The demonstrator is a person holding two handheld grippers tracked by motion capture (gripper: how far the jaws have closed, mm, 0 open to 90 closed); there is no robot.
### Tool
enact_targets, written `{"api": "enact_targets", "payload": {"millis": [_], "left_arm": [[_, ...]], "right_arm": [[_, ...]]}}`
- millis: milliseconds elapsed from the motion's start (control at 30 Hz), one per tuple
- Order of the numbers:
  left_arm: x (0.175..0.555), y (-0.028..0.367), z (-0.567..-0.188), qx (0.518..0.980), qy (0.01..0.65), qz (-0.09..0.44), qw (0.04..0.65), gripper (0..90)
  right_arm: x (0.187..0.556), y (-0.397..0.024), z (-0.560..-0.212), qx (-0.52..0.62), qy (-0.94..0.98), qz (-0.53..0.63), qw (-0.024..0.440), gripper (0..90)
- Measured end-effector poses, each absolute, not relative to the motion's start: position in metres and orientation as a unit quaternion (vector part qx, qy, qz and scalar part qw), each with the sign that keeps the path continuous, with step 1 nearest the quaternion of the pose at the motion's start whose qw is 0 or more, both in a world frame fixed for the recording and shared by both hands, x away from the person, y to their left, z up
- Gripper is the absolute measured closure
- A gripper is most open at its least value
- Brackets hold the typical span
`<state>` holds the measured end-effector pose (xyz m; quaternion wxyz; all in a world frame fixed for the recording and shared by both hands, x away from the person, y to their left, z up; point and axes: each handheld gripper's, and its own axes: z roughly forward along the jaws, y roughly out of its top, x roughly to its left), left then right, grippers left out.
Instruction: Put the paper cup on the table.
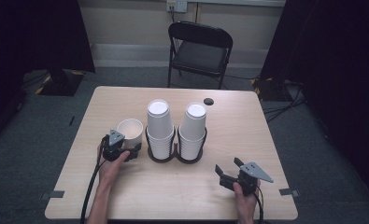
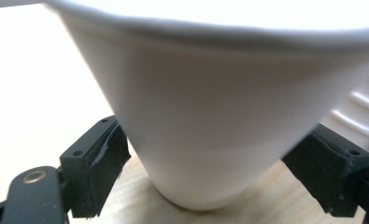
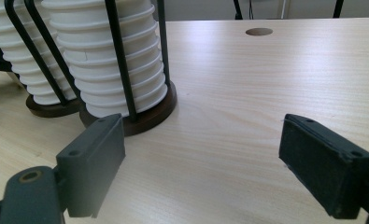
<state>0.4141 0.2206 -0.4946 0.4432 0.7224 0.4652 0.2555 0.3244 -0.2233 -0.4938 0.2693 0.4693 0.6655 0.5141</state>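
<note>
Right up close, the single white cup (image 2: 210, 116) stands upright on the table (image 1: 126, 196), its base between the left gripper's (image 1: 134, 152) jaws — they sit wide on either side, the pads near the wall but not pressing it. My read: closing low and gently, square across the base, would keep the thin wall from buckling. The cup sits just left of the two caged cup stacks (image 1: 175, 133). Over at the near right, the right gripper (image 1: 226, 173) hovers spread apart, holding nothing — bare wood between its pads.
</note>
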Motion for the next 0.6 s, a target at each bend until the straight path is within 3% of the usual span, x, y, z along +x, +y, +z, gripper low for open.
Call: {"api": "enact_targets", "payload": {"millis": [600], "left_arm": [[0.378, 0.222, -0.488, 0.713, 0.462, 0.270, 0.453, 15.7]], "right_arm": [[0.324, -0.223, -0.494, 0.468, 0.667, 0.515, 0.267, 13.8]]}}
